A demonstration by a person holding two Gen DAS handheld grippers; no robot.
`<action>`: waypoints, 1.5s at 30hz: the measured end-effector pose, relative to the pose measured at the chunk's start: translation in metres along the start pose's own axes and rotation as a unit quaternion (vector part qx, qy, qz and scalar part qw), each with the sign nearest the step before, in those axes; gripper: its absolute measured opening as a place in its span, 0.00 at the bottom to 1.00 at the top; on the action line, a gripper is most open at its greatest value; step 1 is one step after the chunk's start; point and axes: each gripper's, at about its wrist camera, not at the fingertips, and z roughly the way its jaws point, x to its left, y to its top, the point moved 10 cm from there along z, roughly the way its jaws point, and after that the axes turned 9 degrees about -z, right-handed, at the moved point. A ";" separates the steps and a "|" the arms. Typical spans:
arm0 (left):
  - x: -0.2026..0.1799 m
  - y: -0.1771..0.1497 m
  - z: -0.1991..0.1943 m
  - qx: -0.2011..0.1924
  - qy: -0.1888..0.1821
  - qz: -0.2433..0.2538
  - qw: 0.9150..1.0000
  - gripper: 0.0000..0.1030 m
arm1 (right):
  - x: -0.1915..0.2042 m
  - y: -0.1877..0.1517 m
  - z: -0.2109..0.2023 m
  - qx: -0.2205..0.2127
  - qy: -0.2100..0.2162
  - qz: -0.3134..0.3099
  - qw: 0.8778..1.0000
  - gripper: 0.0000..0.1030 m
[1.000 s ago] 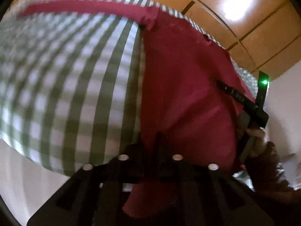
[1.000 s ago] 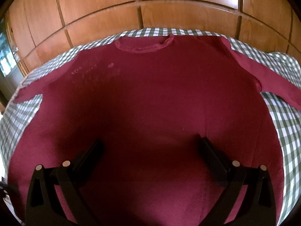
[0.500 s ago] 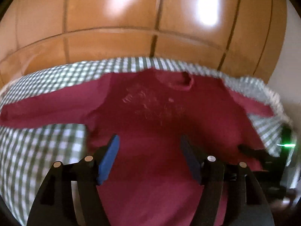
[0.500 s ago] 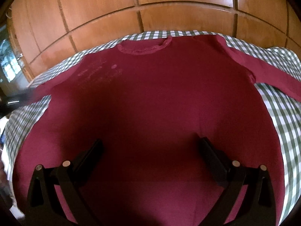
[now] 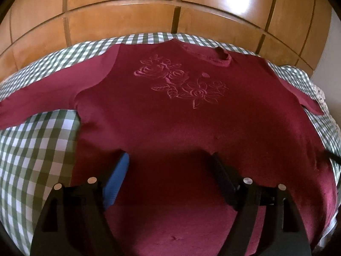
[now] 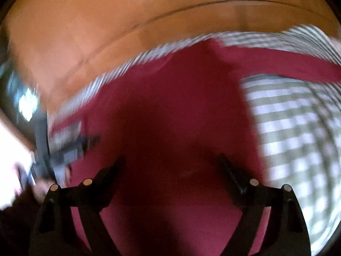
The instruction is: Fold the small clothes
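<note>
A dark red long-sleeved top [image 5: 181,128] with stitched flowers on the chest lies spread flat, front up, both sleeves out to the sides. My left gripper [image 5: 170,160] hovers over its lower part, jaws still opening, with only flat cloth below them and nothing pinched. The right wrist view is blurred by motion. There my right gripper [image 6: 172,162] hangs over the top [image 6: 170,117] near its right side, jaws closing but wide apart, with no cloth caught. The right sleeve [image 6: 277,64] runs off to the right.
The top rests on a green and white checked cloth [image 5: 32,160] covering a bed or table. Wooden panelled doors [image 5: 149,10] stand just behind it. A pale wall [image 5: 332,64] is at the far right. A dark gripper part and a hand [image 6: 64,153] show at the left.
My left gripper let go of the red cloth, opened wide and swung round to face the top squarely. My right gripper moved toward the right side of the top and narrowed a little.
</note>
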 end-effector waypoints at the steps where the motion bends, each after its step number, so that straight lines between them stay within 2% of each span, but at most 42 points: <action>1: 0.000 0.000 0.000 0.000 -0.002 0.000 1.000 0.77 | -0.024 0.008 -0.007 -0.011 -0.014 0.033 0.999 0.72; 4: -0.006 0.002 0.006 0.002 -0.001 0.003 1.000 0.79 | -0.111 0.027 -0.021 -0.032 -0.086 0.124 0.988 0.57; 6: -0.007 0.002 0.006 0.002 0.002 0.006 1.000 0.79 | -0.169 0.037 -0.022 -0.039 -0.108 0.195 0.974 0.54; 7: -0.007 0.002 0.006 0.002 0.003 0.007 1.000 0.79 | -0.187 0.042 -0.022 -0.043 -0.113 0.217 0.969 0.54; 8: -0.007 0.002 0.006 0.002 0.003 0.008 1.000 0.79 | -0.214 0.049 -0.024 -0.052 -0.132 0.246 0.959 0.54; 10: -0.008 0.002 0.007 0.003 0.005 0.009 1.000 0.80 | -0.245 0.060 -0.024 -0.061 -0.151 0.276 0.947 0.54; 14: -0.008 0.001 0.009 0.003 0.008 0.013 1.000 0.81 | -0.290 0.081 -0.004 -0.051 -0.175 0.307 0.934 0.54; 18: -0.008 0.001 0.012 0.007 0.012 0.018 1.000 0.84 | -0.323 0.094 0.000 -0.060 -0.193 0.313 0.928 0.52; 20: -0.008 0.001 0.013 0.008 0.014 0.020 1.000 0.84 | -0.334 0.101 0.002 -0.056 -0.208 0.309 0.926 0.42; 22: -0.008 0.002 0.013 0.008 0.015 0.020 1.000 0.84 | -0.346 0.100 -0.001 -0.044 -0.228 0.295 0.927 0.08; 25: -0.007 0.002 0.014 0.009 0.016 0.022 1.000 0.85 | -0.361 0.090 -0.014 -0.042 -0.257 0.281 0.924 0.05; 27: -0.007 0.002 0.014 0.009 0.017 0.022 1.000 0.85 | -0.372 0.080 -0.018 -0.051 -0.252 0.297 0.920 0.03; 32: -0.006 0.003 0.014 0.010 0.017 0.020 1.000 0.85 | -0.360 0.091 -0.022 -0.038 -0.282 0.275 0.919 0.05; 35: -0.005 0.003 0.014 0.009 0.016 0.019 1.000 0.85 | -0.331 0.113 -0.028 -0.050 -0.279 0.231 0.931 0.05; 36: -0.006 0.002 0.014 0.008 0.016 0.019 1.000 0.85 | -0.311 0.125 -0.028 -0.055 -0.273 0.198 0.940 0.05; 38: -0.005 0.002 0.014 0.008 0.016 0.019 1.000 0.85 | -0.285 0.141 -0.025 -0.058 -0.265 0.158 0.949 0.05; 41: -0.006 0.003 0.013 0.007 0.014 0.017 1.000 0.85 | -0.227 0.165 -0.009 -0.060 -0.229 0.096 0.967 0.05; 43: -0.006 0.002 0.011 0.007 0.013 0.015 1.000 0.85 | -0.172 0.177 0.010 -0.056 -0.199 0.043 0.977 0.05; 45: -0.007 0.002 0.010 0.007 0.011 0.013 1.000 0.85 | -0.128 0.184 0.030 -0.049 -0.170 0.008 0.984 0.05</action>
